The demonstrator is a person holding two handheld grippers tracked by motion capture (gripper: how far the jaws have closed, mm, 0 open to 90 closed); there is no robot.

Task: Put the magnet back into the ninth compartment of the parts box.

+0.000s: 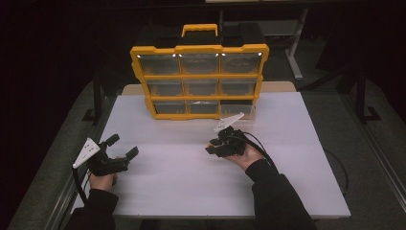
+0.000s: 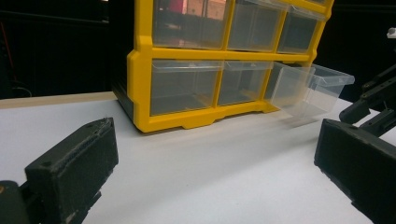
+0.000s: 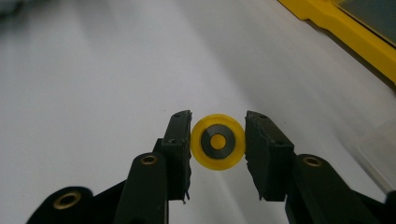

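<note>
My right gripper (image 3: 218,148) pinches a small yellow-rimmed wheel (image 3: 218,141); left gripper (image 1: 120,147) spread wide; dropping it into the pulled-out clear plastic drawer (image 2: 312,88), probably, remains.

Right gripper (image 3: 218,142) clamped on a small yellow wheel (image 3: 217,142) with dark hub, one black jaw pressed to each side of its rim, above a white table (image 3: 93,93); edge of a yellow organizer (image 3: 343,32) at upper right, blurred.
</note>
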